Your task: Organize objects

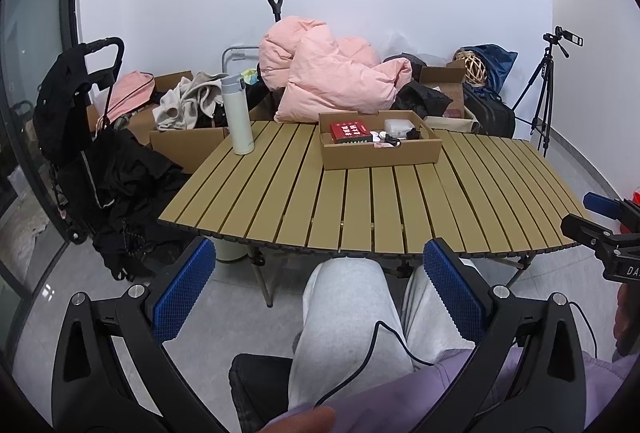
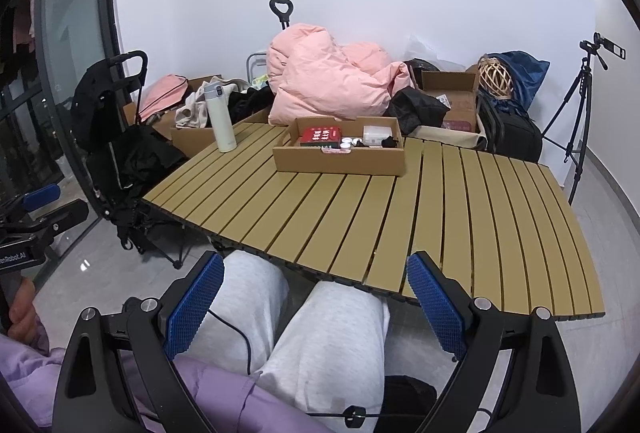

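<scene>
From the left wrist view, we hold our left tool point(image 1: 320, 297) with its blue pads spread wide and nothing between them, above our lap and short of the near edge of the tan slatted folding table point(image 1: 360, 201). Toward the far edge sits a shallow brown cardboard tray point(image 1: 380, 157); in it lie a flat red printed box point(image 1: 352, 132) at the left, small white round lids point(image 1: 378, 135), a clear white plastic case point(image 1: 398, 127) and a small black item point(image 1: 414, 133) we cannot identify. A tall white insulated bottle with a grey cap point(image 1: 238, 115) stands upright near the far left corner, well apart from the tray. We judge it stiff, smooth and perhaps heavy if full, best pinched mid-body. From the right wrist view, our right tool point(image 2: 316, 293) is equally wide and empty, at the near edge. The tray's contents look light and rigid; we would take the red box across its short sides.
</scene>
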A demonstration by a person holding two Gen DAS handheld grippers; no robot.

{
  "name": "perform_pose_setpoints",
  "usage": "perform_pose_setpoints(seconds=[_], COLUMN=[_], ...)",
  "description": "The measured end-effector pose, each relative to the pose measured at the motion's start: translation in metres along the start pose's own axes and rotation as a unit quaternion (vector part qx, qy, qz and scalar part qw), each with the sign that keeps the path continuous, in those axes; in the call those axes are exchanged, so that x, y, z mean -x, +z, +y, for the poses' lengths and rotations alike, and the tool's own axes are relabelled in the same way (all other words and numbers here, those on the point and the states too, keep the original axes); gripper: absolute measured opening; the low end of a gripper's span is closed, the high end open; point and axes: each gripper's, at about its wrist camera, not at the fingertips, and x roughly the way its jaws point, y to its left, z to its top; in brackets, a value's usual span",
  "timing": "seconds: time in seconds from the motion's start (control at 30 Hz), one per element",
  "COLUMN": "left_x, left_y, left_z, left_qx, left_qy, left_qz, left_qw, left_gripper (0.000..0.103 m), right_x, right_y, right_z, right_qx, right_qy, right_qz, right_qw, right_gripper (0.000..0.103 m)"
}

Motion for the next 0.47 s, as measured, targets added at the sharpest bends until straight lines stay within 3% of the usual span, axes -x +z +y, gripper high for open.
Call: perform_pose_setpoints(seconds=[0.47], left_x=[-0.004], left_y=[-0.003], left_z=[0.001], left_qx=[-0.002], left_qy=[-0.002], left_qz=[0.01], left_qw=[0.9999], left_gripper=[0.103], right_x=[-0.008], right_y=[-0.003], right_z=[-0.01], right_qx=[-0.009], right_qy=[-0.011], right_qz=[0.013], right_qw=[1.0], right_gripper=[0.095])
